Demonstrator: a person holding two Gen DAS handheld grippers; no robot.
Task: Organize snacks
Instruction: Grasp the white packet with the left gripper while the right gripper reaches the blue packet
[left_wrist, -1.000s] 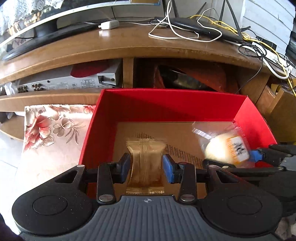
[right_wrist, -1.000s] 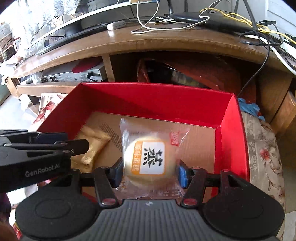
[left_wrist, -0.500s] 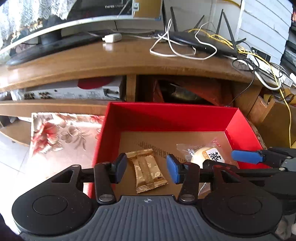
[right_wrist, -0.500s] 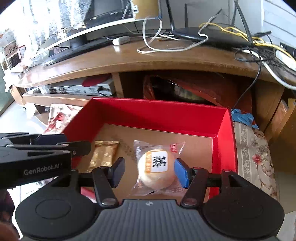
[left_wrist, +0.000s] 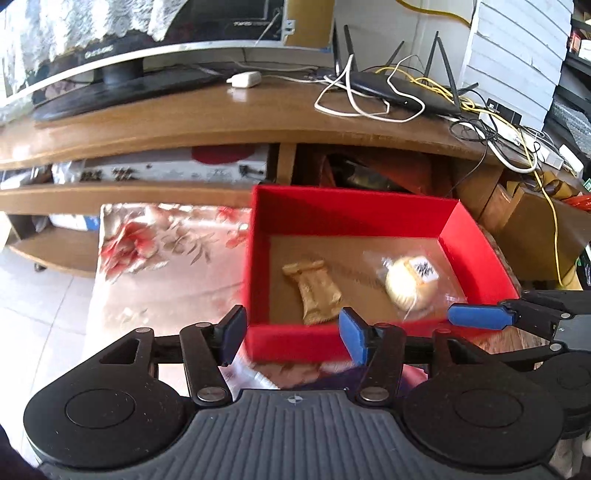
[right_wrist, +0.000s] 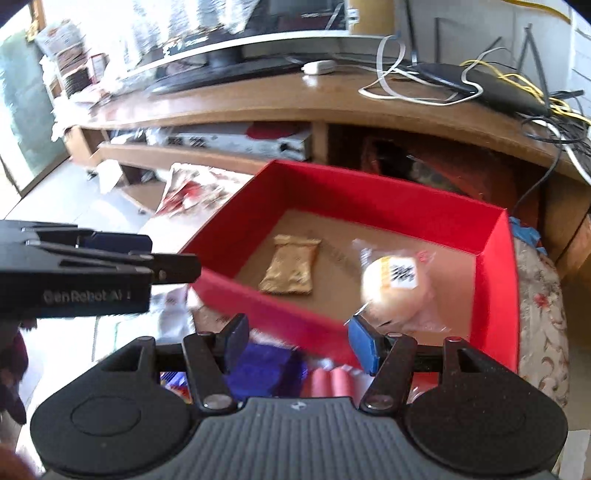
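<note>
While both pairs of tongs hang above the near edge of the red box (left_wrist: 354, 218), two snacks already lie on its cardboard floor: a gold-wrapped bar (left_wrist: 314, 290) towards the left, and a round bun in clear wrap (left_wrist: 410, 280) to its right, near the right wall. The two lie apart, not touching.

Left tongs (left_wrist: 291, 332): jaws parted, having just been opening, nothing between the pads. The near red wall shows through the gap, with the gold bar beyond it, inside the box.

Right tongs (right_wrist: 301, 341): jaws parted to a middling gap, empty. The bun (right_wrist: 395, 284) sits just past the right pad, no contact visible.

Judgement on progress: two items deposited, so the boxing is under way but early. In front of the box, low in the right wrist view, more packets wait outside it: a purple packet (right_wrist: 266, 373) and a pinkish packet (right_wrist: 330, 382), blurred, with something blue-and-red further left that I cannot make out. These look like the remaining stock; how many in all, cannot tell.

The box rests on a floral cloth (left_wrist: 162, 243) in front of a wooden TV stand (left_wrist: 221, 118). Plenty of room remains inside the box.
</note>
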